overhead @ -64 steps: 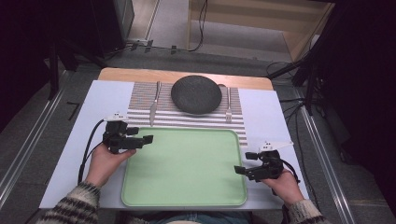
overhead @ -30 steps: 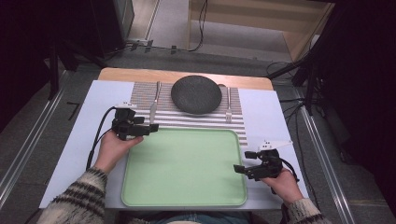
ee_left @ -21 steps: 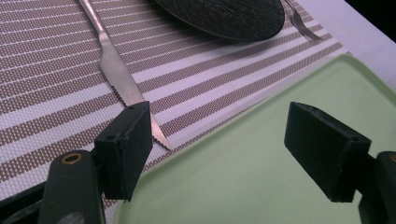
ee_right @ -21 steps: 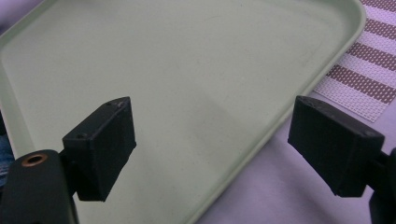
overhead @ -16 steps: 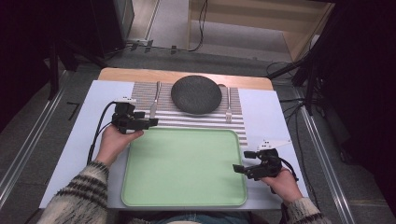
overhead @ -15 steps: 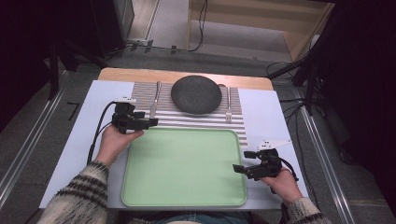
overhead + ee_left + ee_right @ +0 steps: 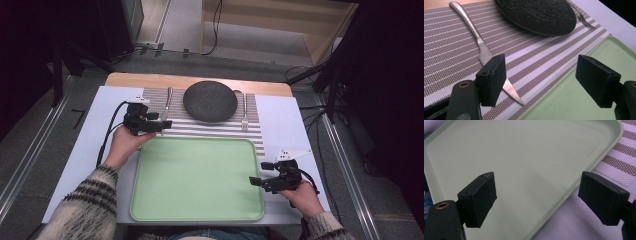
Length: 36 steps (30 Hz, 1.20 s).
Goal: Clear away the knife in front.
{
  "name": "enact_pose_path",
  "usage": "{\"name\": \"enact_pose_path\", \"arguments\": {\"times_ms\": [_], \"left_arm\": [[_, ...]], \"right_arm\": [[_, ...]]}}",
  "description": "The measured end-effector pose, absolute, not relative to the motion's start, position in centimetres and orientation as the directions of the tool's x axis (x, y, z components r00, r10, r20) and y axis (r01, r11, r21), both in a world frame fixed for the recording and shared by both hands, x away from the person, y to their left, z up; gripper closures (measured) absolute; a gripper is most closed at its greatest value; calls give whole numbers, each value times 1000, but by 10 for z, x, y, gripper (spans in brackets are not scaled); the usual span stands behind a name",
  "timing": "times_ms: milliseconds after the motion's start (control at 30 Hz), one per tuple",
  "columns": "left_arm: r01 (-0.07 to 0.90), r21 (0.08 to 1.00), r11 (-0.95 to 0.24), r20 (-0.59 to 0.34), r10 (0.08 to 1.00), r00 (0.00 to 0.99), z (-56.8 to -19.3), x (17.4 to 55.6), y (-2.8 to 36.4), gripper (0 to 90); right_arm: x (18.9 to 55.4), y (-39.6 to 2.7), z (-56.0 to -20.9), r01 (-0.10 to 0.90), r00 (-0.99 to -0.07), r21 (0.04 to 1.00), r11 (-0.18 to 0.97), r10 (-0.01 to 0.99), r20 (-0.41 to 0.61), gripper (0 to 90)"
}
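The left gripper (image 7: pixel 162 125) is held with jaws wide and nothing between them, low over the striped placemat (image 7: pixel 200 127) just beyond the far left corner of the green tray (image 7: pixel 150 200); in the left gripper view the knife (image 7: pixel 480 47) is seen lying flat on the placemat, its serrated tip just beside the left jaw, apart from the dark plate (image 7: pixel 536 15), with the fork (image 7: pixel 584 20) on the plate's far side. The right gripper (image 7: pixel 255 182) is held wide and unladen over the tray's near right edge (image 7: pixel 564 195).
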<state>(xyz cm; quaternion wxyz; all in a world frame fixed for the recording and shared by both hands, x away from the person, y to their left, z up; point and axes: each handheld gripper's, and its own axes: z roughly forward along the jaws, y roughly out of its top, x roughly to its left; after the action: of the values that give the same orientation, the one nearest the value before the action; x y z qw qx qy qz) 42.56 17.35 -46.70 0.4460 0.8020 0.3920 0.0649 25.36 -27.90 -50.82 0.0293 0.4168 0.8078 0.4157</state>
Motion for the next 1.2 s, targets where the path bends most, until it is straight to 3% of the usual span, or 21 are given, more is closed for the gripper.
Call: {"name": "enact_pose_path", "arguments": {"times_ms": [1200], "left_arm": [[555,772,-311,-203,707,678,-463,492,166,267]], "right_arm": [[248,-283,-509,657,-634,698,284,709,308,128]]}}
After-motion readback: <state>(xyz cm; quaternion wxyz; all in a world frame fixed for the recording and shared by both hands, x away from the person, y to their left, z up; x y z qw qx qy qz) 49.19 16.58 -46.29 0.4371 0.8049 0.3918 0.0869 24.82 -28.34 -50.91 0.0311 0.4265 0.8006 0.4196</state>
